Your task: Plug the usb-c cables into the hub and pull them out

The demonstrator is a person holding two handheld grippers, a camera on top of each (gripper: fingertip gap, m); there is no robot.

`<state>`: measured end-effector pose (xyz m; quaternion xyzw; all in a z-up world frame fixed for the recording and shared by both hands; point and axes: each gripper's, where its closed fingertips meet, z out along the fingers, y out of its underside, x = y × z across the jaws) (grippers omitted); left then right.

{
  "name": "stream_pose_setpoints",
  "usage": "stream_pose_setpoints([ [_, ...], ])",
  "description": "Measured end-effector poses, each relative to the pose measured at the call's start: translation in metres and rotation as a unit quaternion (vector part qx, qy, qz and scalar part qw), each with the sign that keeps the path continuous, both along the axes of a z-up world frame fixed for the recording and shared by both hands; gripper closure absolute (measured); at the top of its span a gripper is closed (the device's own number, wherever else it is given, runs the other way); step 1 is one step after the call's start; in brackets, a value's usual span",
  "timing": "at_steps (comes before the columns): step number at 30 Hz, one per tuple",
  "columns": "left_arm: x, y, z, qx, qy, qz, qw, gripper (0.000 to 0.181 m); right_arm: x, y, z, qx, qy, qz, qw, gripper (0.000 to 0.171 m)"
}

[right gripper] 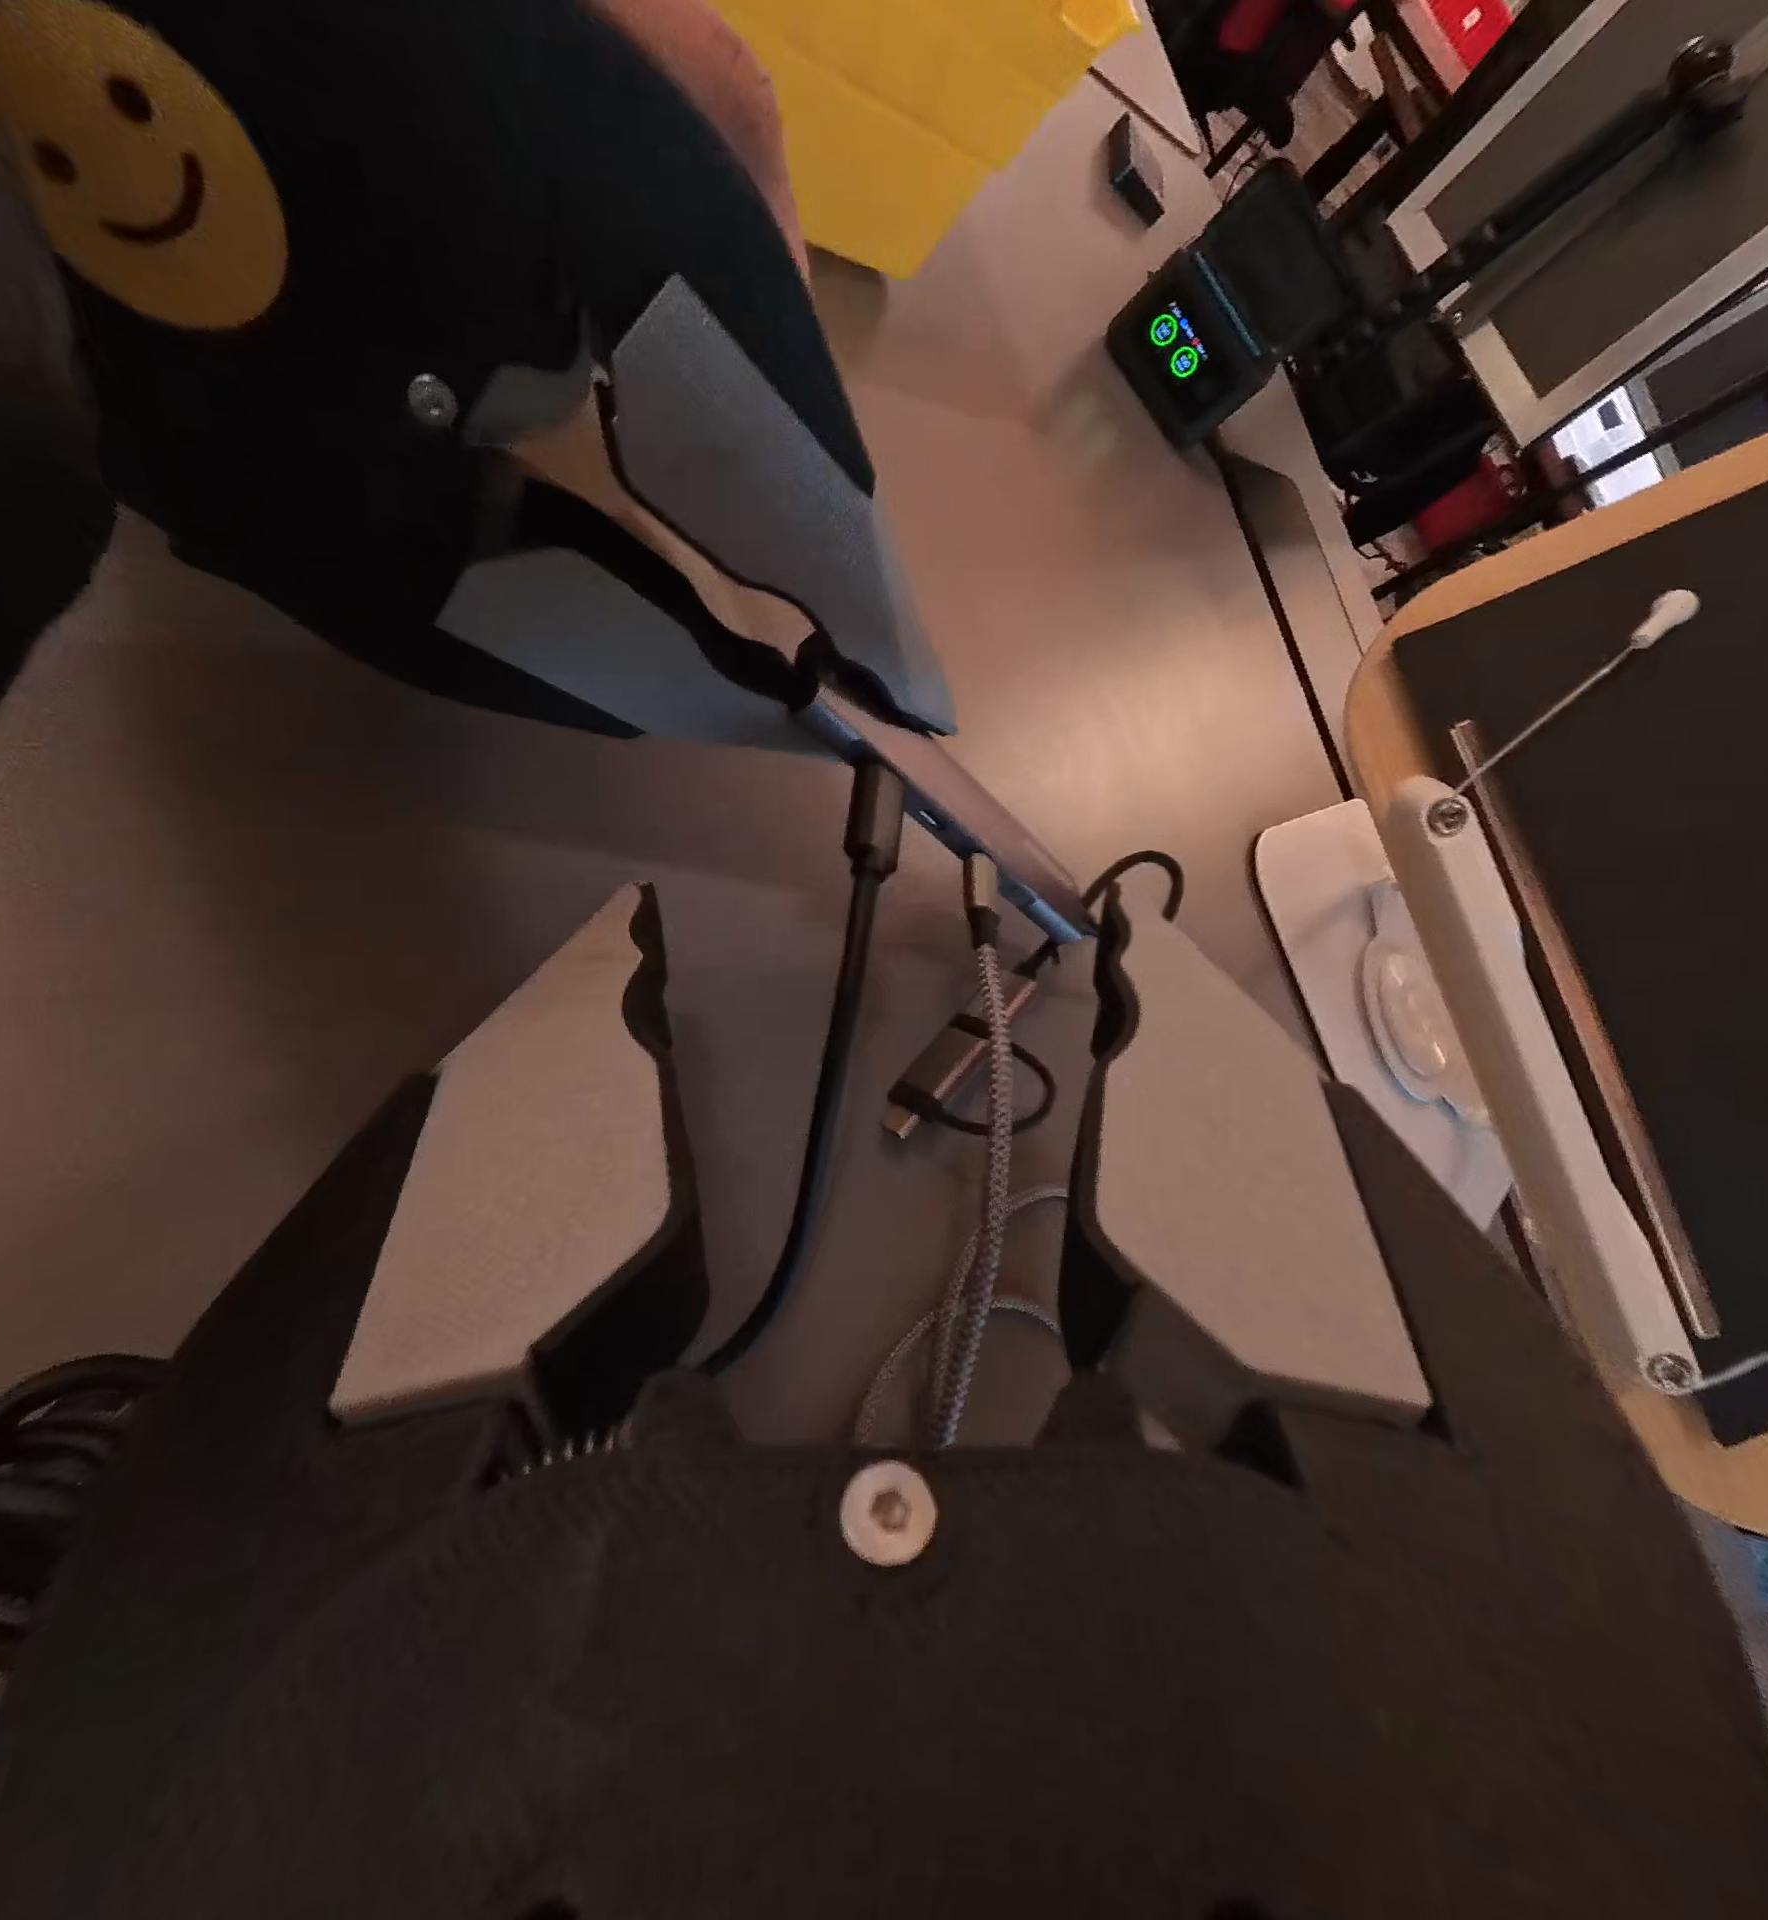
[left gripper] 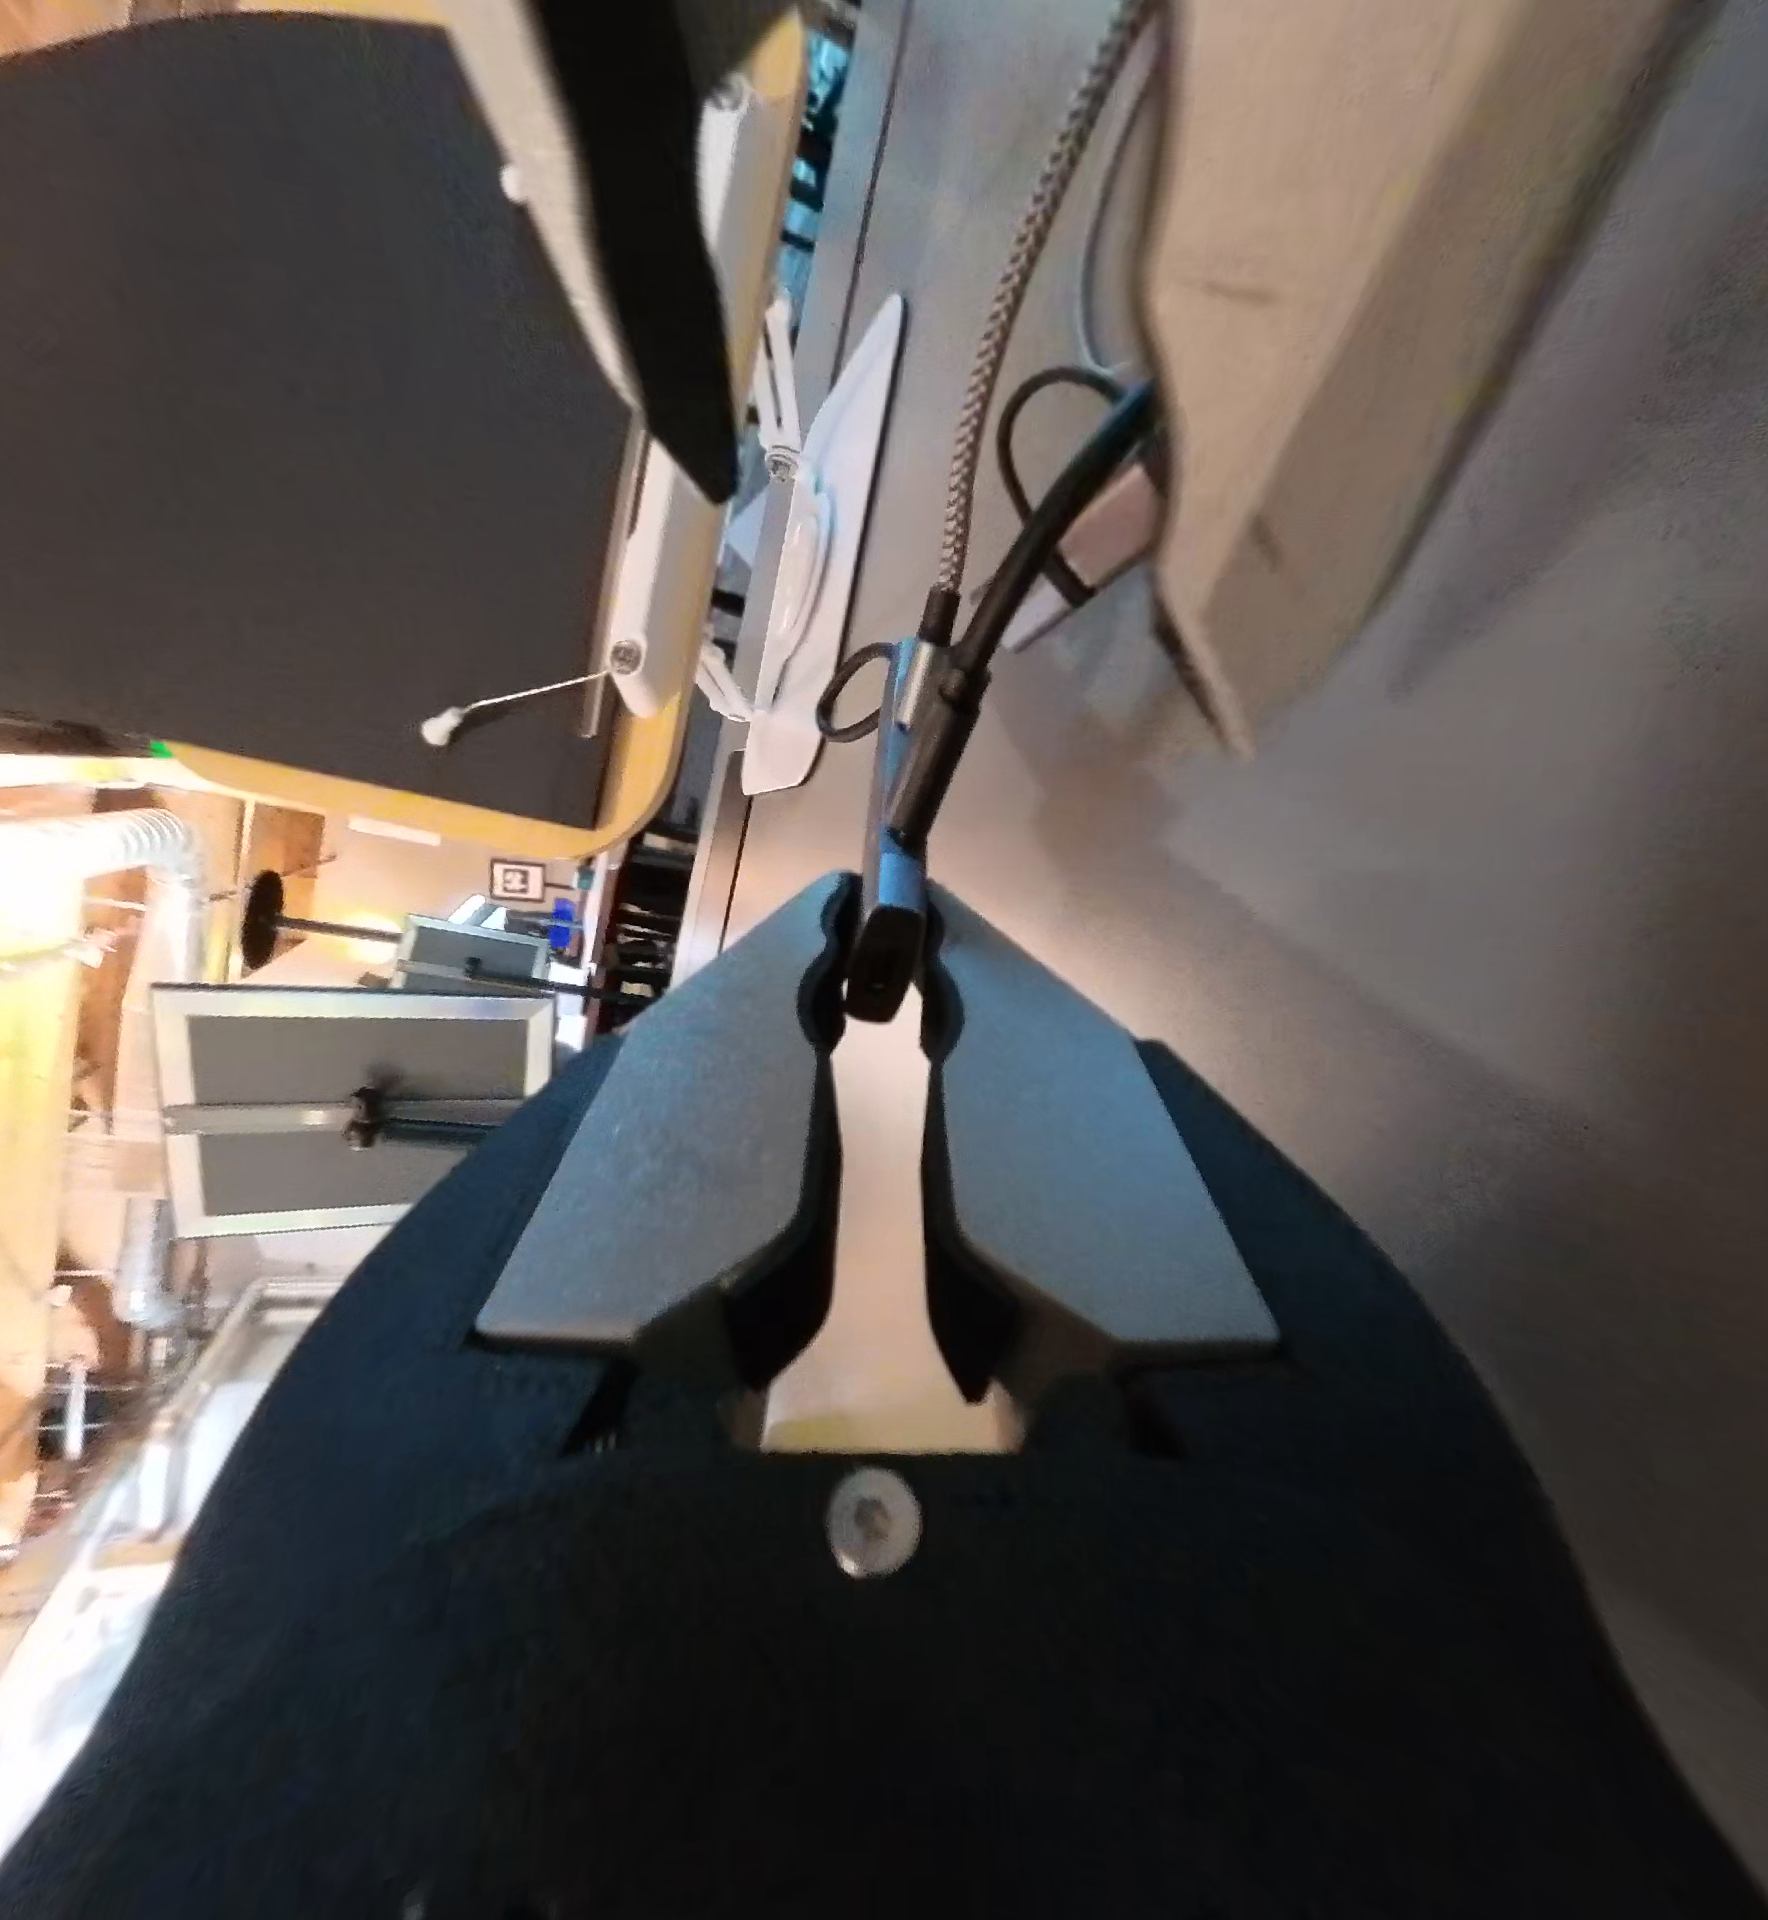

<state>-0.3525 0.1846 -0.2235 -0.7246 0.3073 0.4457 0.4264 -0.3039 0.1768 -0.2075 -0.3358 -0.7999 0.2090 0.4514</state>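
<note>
Right claw [right gripper: 875, 977]: nearest the lens in the right wrist view, its two fingers spread wide apart with nothing between the pads; it hangs over the bench [right gripper: 236, 935].
Left claw [left gripper: 880, 966]: fingers pinched tight on one end of the hub [left gripper: 885, 925]; in the right wrist view this same claw [right gripper: 807, 675] reaches in from ahead and to the left, a yellow smiley sticker [right gripper: 132, 156] on its body.
Hub: slim grey bar, held off the bench and tilted, running from the left claw's tips toward the right claw's right fingertip [right gripper: 1108, 935].
Black cable [right gripper: 838, 1091]: its plug sits in the hub's edge near the left claw; the cord drops down through the gap of the right claw.
Braided cable [right gripper: 994, 1049]: grey weave, plugged into the hub farther along, just ahead of the right claw's gap, then trailing down toward the right claw's base.
Loose adapter [right gripper: 937, 1070]: small grey connector piece with a thin black loop, lying on the bench under the braided cable.
Charger block [right gripper: 1186, 353]: dark box with green rings lit on its screen, well ahead of the right claw.
White stand [right gripper: 1358, 966]: to the right of the right claw, on the bench.
</note>
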Motion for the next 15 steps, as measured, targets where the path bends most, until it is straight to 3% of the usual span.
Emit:
stream_pose_setpoints([
  [7, 0.016, -0.001, 0.010, 0.027, -0.058, -0.051, 0.997, 0.174, -0.008, 0.000, -0.004, 0.011, 0.000, -0.007, 1.000, 0.094],
  [11, 0.032, -0.001, 0.010, 0.026, -0.054, -0.085, 0.995, 0.174, -0.013, 0.010, -0.006, 0.093, 0.016, -0.031, 0.995, 0.123],
  [13, 0.037, -0.001, 0.010, 0.024, -0.055, -0.096, 0.994, 0.174, -0.013, 0.014, -0.004, 0.156, 0.034, -0.040, 0.986, 0.153],
  [15, 0.037, -0.002, 0.014, 0.039, -0.057, -0.102, 0.992, 0.174, -0.013, 0.016, -0.004, 0.198, 0.045, -0.045, 0.978, 0.162],
])
